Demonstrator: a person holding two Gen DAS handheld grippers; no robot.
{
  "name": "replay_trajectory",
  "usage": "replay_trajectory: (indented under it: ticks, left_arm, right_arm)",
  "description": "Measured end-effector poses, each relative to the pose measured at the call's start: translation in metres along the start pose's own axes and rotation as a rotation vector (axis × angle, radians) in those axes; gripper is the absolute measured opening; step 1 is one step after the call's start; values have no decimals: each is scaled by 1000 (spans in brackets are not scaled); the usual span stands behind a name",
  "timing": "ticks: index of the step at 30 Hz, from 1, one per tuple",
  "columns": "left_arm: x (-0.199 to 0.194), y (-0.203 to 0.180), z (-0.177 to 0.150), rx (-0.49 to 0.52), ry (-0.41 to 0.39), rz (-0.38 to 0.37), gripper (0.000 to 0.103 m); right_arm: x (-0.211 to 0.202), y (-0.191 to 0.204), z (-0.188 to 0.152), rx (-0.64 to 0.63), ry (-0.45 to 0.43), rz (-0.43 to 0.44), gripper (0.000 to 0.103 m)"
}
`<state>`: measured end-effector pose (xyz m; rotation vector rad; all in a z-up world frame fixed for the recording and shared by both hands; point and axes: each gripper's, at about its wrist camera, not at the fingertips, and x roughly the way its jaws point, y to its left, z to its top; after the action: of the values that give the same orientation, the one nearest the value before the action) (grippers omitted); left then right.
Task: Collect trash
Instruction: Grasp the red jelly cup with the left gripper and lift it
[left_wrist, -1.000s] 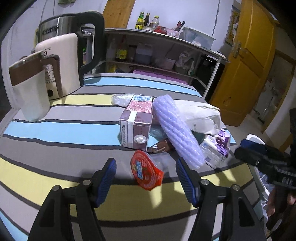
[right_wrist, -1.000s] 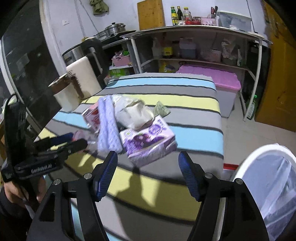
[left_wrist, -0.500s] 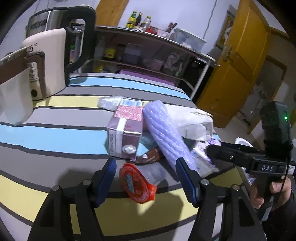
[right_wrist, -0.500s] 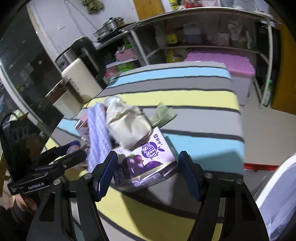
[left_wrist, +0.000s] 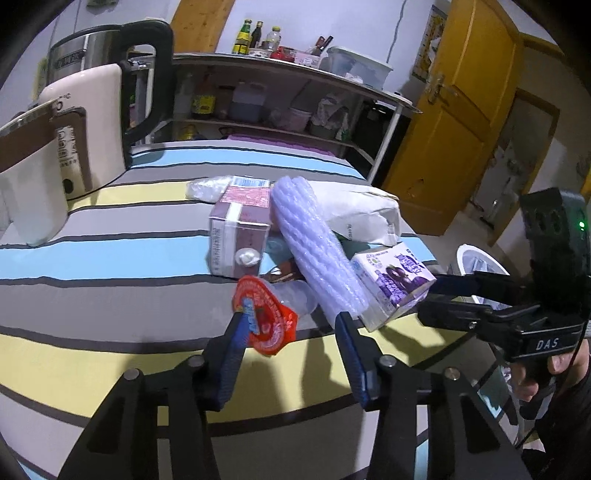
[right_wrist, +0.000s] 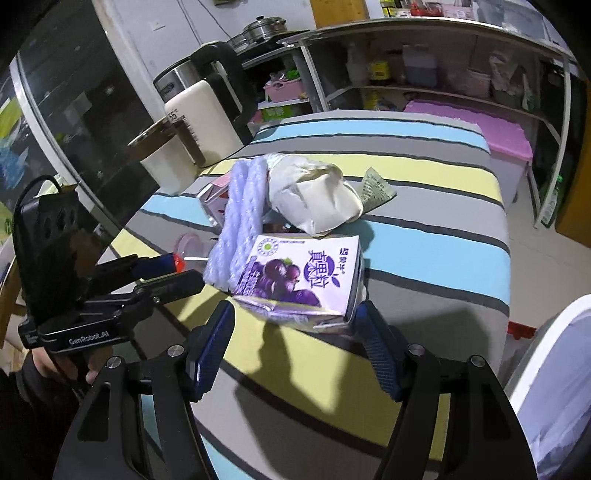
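Left gripper (left_wrist: 290, 325): jaws just been closing, now half-narrowed astride round red foil-lidded clear plastic cup (left_wrist: 266, 317) on striped cloth worktop (left_wrist: 110, 254); left pad at lid edge, right pad clear (grip not yet made).
Cup on its side, lid towards camera, long axis running away.
Risk: thin foil buckles, cup skids.
Right gripper (right_wrist: 293, 326): wide, straddling purple-and-white grape drink carton (right_wrist: 301, 278), lying flat, long axis across jaws.
Risk: carton nudges lilac bubble-wrap roll (right_wrist: 236, 218).

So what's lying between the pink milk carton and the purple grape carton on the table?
The rolled lilac bubble wrap lies between the pink milk carton and the purple grape carton, running diagonally toward the camera. The left wrist view shows it best.
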<state>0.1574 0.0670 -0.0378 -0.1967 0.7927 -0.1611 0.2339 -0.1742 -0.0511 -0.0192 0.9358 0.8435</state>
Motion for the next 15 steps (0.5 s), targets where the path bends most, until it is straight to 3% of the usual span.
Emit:
replay_trajectory:
  ticks: [6, 15]
  left_arm:
    - [7, 7, 7, -17, 3, 63, 53]
    - [28, 14, 16, -52, 59, 39, 59]
  right_arm:
    - [-12, -13, 2, 38, -52, -43, 69]
    - [-8, -19, 9, 72, -66, -33, 69]
